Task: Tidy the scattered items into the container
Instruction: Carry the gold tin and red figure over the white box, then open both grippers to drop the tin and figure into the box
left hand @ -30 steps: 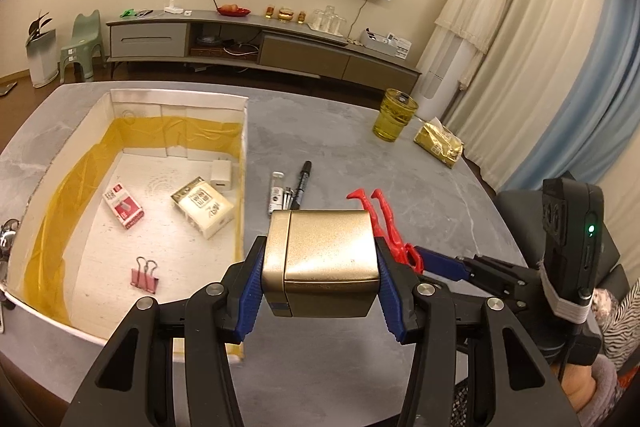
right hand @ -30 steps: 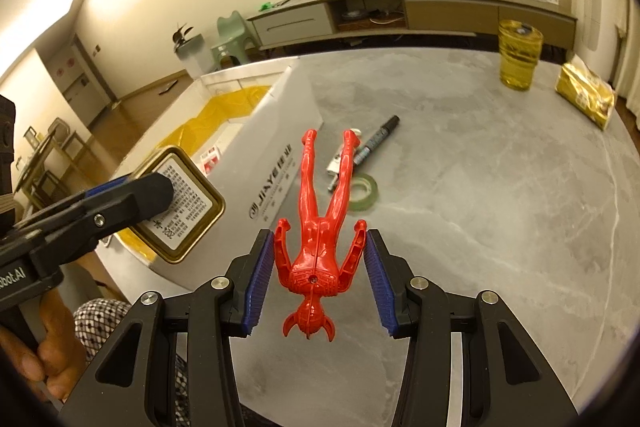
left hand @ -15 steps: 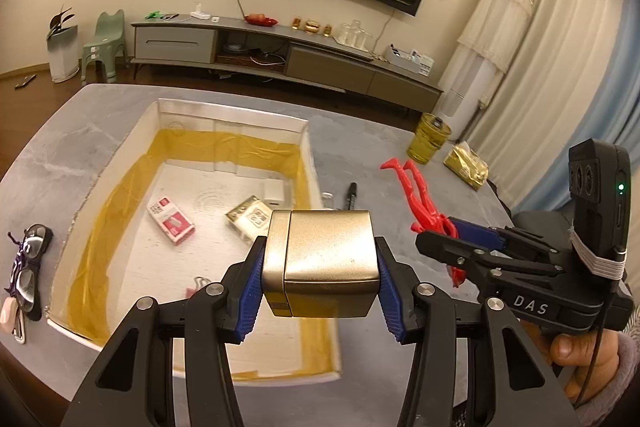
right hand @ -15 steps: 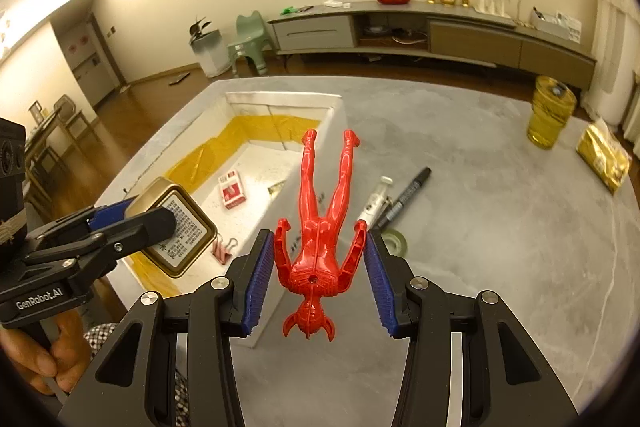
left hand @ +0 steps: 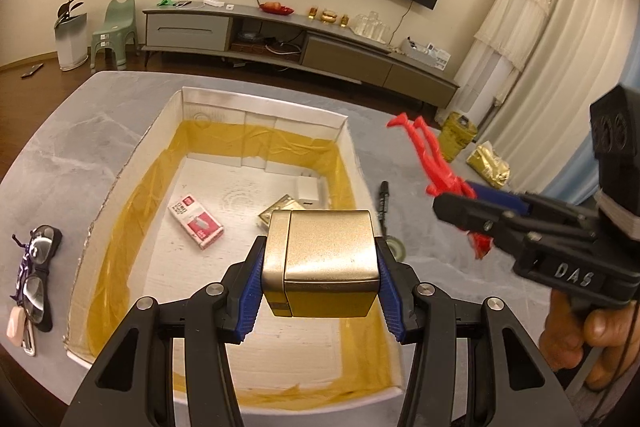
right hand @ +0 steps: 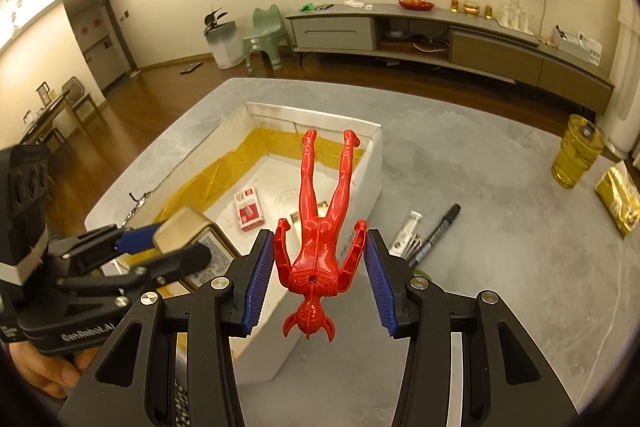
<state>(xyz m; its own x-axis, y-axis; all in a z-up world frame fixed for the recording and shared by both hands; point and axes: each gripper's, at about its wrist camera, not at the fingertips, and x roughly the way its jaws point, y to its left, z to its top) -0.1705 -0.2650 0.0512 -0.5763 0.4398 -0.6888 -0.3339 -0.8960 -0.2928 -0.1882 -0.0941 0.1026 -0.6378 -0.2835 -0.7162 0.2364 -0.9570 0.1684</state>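
Observation:
My left gripper [left hand: 320, 283] is shut on a gold tin box [left hand: 322, 259], held in the air over the near part of the white container [left hand: 260, 107], whose walls are lined with yellow tape. Inside the container lie a red-and-white packet [left hand: 196, 221], a white charger [left hand: 307, 190] and a small gold-edged box [left hand: 280, 207]. My right gripper [right hand: 319, 279] is shut on a red plastic figure [right hand: 322, 227], head toward me, above the container's right wall [right hand: 368, 179]. The left gripper [right hand: 168, 247] with the tin shows at the left of the right wrist view.
On the grey marble table [right hand: 500, 267] right of the container lie a black marker [right hand: 438, 231], a small white tube [right hand: 406, 231] and a green tape roll [left hand: 396, 247]. A yellow glass [right hand: 576, 151] and gold packet [right hand: 618, 199] stand far right. Glasses and keys [left hand: 34, 267] lie left.
Both grippers have risen and swung left toward the container, each keeping its object. The tin went from beside the container's right wall to above its interior; the red figure now hangs over the wall.

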